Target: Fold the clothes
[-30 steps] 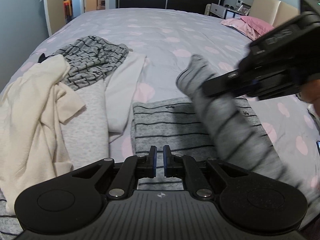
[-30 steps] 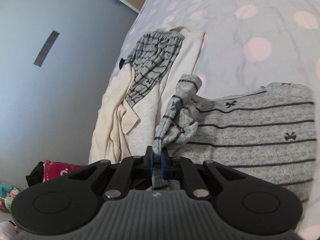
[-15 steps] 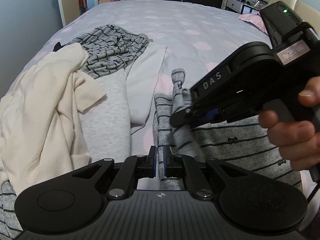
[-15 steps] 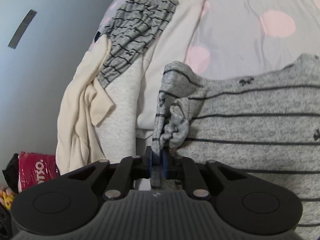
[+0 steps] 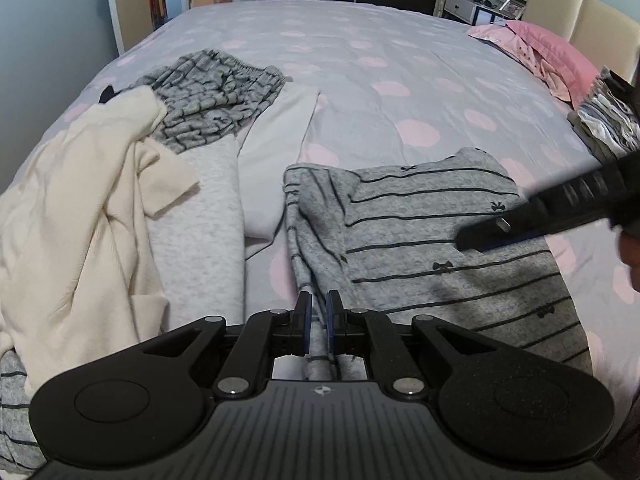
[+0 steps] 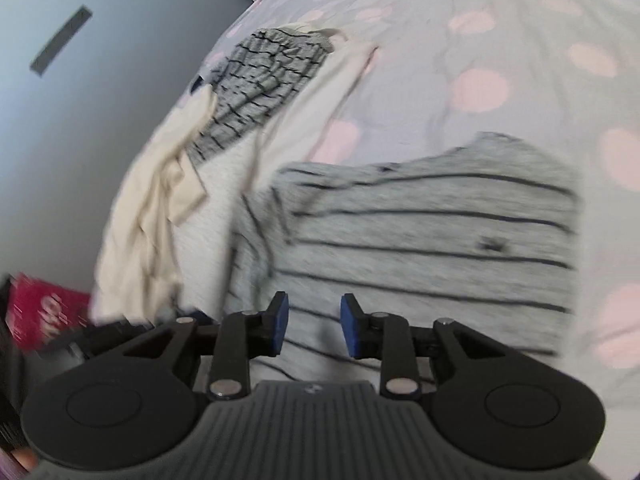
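A grey top with thin dark stripes and small bows lies flat on the dotted bed cover. Its sleeve is laid back along the top's left side. My left gripper is shut on the near end of that sleeve, and the fabric runs between the blue pads. The right gripper reaches in from the right, over the top's right half. In the blurred right wrist view the right gripper hovers above the top. Its jaws are opening and nothing is between them.
To the left lie a cream garment, a light grey one, grey striped trousers and a white piece. A pink pillow and stacked folded clothes sit far right. A red bag lies below the bed edge.
The right gripper carried the sleeve down onto the top, let it go and drew off to the right, jaws parting. The left gripper stayed shut near the front edge.
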Demonstrator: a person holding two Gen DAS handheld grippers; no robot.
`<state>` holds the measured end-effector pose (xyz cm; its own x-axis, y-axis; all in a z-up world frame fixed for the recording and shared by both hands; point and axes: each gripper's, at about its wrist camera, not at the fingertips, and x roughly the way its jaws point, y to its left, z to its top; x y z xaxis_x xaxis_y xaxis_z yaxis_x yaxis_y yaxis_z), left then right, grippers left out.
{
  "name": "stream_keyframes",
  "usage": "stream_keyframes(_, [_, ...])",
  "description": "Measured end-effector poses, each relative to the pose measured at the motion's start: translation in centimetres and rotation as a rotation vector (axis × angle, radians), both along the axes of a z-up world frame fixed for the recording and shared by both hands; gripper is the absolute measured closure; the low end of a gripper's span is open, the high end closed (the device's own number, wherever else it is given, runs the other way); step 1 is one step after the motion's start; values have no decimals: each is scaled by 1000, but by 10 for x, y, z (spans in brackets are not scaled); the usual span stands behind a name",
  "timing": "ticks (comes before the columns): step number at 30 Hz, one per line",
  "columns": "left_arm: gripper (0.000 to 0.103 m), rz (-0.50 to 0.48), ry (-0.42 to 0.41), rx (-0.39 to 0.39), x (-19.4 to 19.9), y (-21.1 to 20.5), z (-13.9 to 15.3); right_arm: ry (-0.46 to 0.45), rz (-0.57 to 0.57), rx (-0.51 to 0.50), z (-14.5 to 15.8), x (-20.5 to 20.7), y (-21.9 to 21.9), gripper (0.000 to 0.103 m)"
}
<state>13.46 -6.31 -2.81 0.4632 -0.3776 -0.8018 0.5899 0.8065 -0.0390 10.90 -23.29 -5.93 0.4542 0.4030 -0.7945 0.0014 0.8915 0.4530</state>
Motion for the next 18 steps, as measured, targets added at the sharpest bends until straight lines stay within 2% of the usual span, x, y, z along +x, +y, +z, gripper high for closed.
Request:
stream_keyframes(2, [98,-12,-15,2,-2,-5,1,-18,13,-59,0,-15,-6,73])
stream_keyframes(4, [98,-29,-34,3,-3,-12,1,-30,15,-115,-2,-26,-13,81])
stream_keyframes(10, [98,-28,-75,-30,11,-37,2,-95,-3,-250,-5,-51,-33,83])
stream_keyframes(14, [98,14,-76,-20,32,-57,-7,-116,-78,-234,-12,-45,-51,83])
stream_keyframes(18, [98,70,-41,80,51,-69,-30,-60,-100,-226,-30,-38,-63,84])
